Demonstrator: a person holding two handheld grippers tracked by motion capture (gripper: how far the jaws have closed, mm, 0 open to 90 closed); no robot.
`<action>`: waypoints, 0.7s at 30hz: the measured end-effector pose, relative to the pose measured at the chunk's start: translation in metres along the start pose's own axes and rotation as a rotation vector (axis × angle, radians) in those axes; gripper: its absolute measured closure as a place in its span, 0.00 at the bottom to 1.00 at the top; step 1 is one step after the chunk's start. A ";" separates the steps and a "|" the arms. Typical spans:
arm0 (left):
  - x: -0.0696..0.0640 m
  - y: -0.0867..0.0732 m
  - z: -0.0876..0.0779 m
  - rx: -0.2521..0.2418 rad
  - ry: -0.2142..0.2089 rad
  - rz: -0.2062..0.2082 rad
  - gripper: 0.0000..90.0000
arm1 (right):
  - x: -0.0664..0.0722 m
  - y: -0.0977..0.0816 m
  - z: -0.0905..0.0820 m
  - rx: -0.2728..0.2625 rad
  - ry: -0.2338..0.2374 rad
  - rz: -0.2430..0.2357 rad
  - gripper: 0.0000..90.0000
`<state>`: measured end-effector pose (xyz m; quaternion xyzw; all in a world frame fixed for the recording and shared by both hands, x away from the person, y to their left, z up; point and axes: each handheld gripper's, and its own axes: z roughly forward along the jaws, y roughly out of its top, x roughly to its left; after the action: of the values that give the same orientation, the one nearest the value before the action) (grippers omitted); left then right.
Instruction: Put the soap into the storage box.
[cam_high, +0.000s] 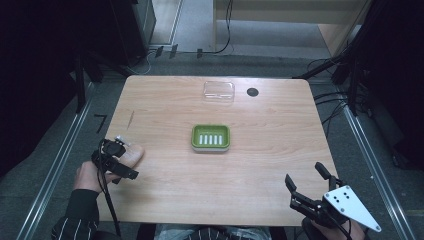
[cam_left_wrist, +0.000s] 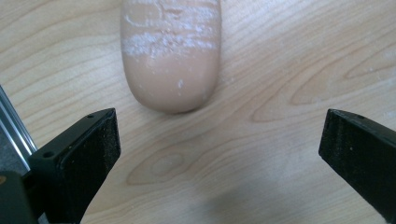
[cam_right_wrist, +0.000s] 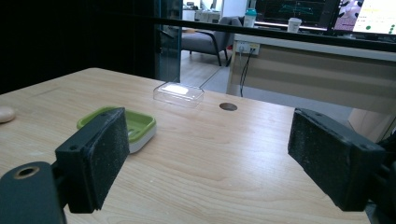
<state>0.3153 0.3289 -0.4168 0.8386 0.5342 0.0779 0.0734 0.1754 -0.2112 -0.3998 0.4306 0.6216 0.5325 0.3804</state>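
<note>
Soap, a pale peach oval bar dusted with white powder, lies on the wooden table near its left edge, and in the left gripper view it sits just ahead of the gap between the two black jaws, touching neither. The left gripper hovers low over that bar with its jaws spread wide, holding nothing; in the high view the person's left hand grips it from behind, a striped sleeve trailing off the bottom, and the bar shows partly under the tool. The right gripper sits at the near right corner of the table, jaws likewise far apart and empty, its grey three-cornered plate on top. At the middle of the table rests a green soap dish with a white base; its floor has a row of pale slots, and it seems to contain nothing else, though the high view is too small to be sure. Farther back, near the far edge, lies a clear plastic lid, well apart from the dish, with a dark round hole in the tabletop just to its right. In the right gripper view the dish stands beyond the left jaw and the clear lid beyond that.
</note>
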 end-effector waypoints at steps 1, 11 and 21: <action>0.001 0.002 0.000 0.006 -0.002 0.001 0.00 | 0.000 0.000 0.000 -0.001 -0.001 0.001 0.15; 0.005 0.017 0.001 -0.002 -0.009 0.003 0.00 | 0.000 0.000 0.000 0.002 0.000 0.004 0.15; 0.009 0.035 0.009 0.015 -0.014 0.014 0.00 | -0.001 0.000 0.000 0.001 -0.002 0.002 0.15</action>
<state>0.3515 0.3218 -0.4185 0.8434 0.5283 0.0686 0.0701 0.1757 -0.2121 -0.4000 0.4319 0.6210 0.5322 0.3803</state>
